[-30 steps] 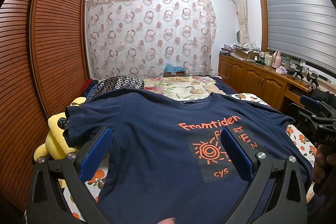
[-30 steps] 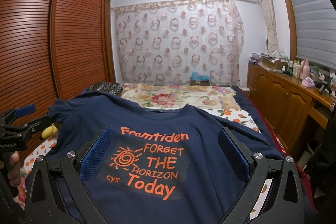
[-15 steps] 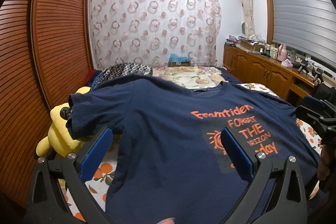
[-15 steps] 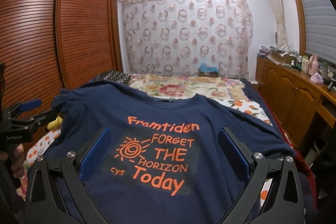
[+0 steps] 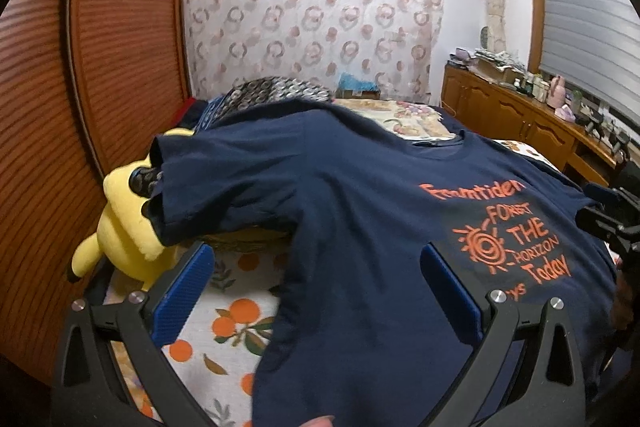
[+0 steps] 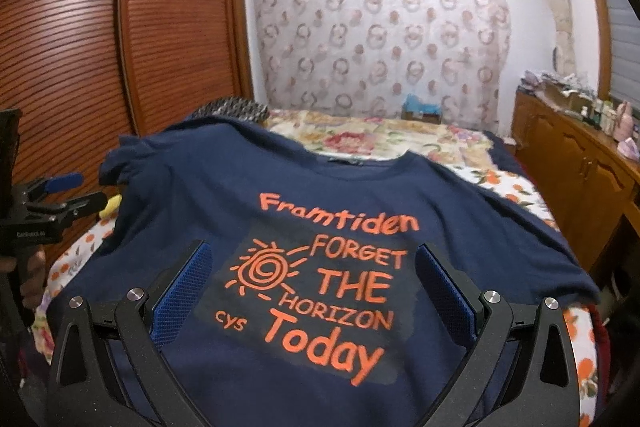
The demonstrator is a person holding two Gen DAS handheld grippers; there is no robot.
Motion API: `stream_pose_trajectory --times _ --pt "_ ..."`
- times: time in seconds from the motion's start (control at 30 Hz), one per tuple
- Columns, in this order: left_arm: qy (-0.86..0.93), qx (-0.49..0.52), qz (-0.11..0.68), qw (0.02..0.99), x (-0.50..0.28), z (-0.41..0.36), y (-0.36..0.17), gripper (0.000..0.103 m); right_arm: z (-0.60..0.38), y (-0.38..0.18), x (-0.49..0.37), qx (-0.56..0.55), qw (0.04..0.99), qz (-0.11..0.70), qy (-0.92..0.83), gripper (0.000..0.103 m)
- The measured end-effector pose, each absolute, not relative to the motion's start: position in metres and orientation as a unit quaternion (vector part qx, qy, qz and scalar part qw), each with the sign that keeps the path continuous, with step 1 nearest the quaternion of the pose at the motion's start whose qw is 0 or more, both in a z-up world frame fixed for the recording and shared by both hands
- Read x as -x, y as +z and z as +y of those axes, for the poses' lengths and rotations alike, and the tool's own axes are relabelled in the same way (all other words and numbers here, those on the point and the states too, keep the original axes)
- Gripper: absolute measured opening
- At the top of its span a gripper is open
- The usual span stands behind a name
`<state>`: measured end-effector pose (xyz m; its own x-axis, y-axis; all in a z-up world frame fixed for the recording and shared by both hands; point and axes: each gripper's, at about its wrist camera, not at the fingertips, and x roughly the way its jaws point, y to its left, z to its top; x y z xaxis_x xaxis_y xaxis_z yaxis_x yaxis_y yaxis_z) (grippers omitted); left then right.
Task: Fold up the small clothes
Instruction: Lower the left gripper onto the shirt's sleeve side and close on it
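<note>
- Zero folds done: navy T-shirt (image 6: 320,211) lies print-up, flat on bed (image 5: 236,311), sleeve at 9 o'clock rumpled.
- Left claw (image 5: 316,291) and right claw (image 6: 312,287) both spread apart, holding nothing; all folding left.

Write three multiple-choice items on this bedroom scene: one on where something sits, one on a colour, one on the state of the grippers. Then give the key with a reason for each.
1. Where is the yellow plush toy?
A. On the wooden cabinets
B. On the bed beside the T-shirt's sleeve, towards the wardrobe
C. On top of the print

2. What colour is the lettering on the navy T-shirt?
A. White
B. Green
C. Orange

3. How do the left gripper and right gripper stand?
A. Both open, gripping nothing
B. Both shut on the shirt
C. Left shut on a sleeve, right open

Key: B, the toy lies by the sleeve next to the slatted wardrobe door; C, the words and sun are orange; A, each pair of blue pads is spread wide with the shirt lying flat beyond them.
</note>
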<state>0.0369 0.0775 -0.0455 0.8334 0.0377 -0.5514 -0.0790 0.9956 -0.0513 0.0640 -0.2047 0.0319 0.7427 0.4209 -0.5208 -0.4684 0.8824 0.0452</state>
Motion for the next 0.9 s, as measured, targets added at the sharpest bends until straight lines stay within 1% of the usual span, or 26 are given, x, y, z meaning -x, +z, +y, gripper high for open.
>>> stream_pose_trajectory --times 0.2,0.5,0.53,0.6,0.67,0.73,0.77,0.83,0.9 --pt "0.051 0.044 0.294 0.954 -0.048 0.105 -0.041 0.103 -0.184 0.024 -0.089 0.057 0.920 0.286 0.263 0.103" --pt "0.058 0.057 0.283 0.956 -0.077 0.157 -0.015 0.102 -0.161 0.022 -0.127 0.064 0.906 0.304 0.287 0.103" --pt "0.058 0.062 0.284 0.955 -0.081 0.162 -0.015 0.098 -0.158 0.022 -0.131 0.066 0.905 0.306 0.289 0.103" --pt "0.056 0.075 0.288 0.953 -0.090 0.175 -0.014 0.095 -0.154 0.022 -0.138 0.070 0.902 0.308 0.294 0.103" --pt "0.052 0.091 0.295 0.950 -0.099 0.187 -0.016 0.084 -0.149 0.022 -0.147 0.073 0.898 0.312 0.301 0.103" --pt "0.053 0.104 0.308 0.944 -0.111 0.199 -0.021 0.076 -0.146 0.022 -0.154 0.071 0.895 0.315 0.308 0.103" --pt "0.054 0.107 0.314 0.942 -0.115 0.202 -0.023 0.068 -0.144 0.022 -0.159 0.071 0.893 0.318 0.311 0.103" --pt "0.058 0.114 0.331 0.935 -0.125 0.211 -0.030 0.056 -0.141 0.021 -0.169 0.072 0.889 0.322 0.319 0.103" --pt "0.066 0.116 0.343 0.930 -0.133 0.216 -0.036 0.054 -0.137 0.020 -0.175 0.074 0.886 0.323 0.323 0.103"
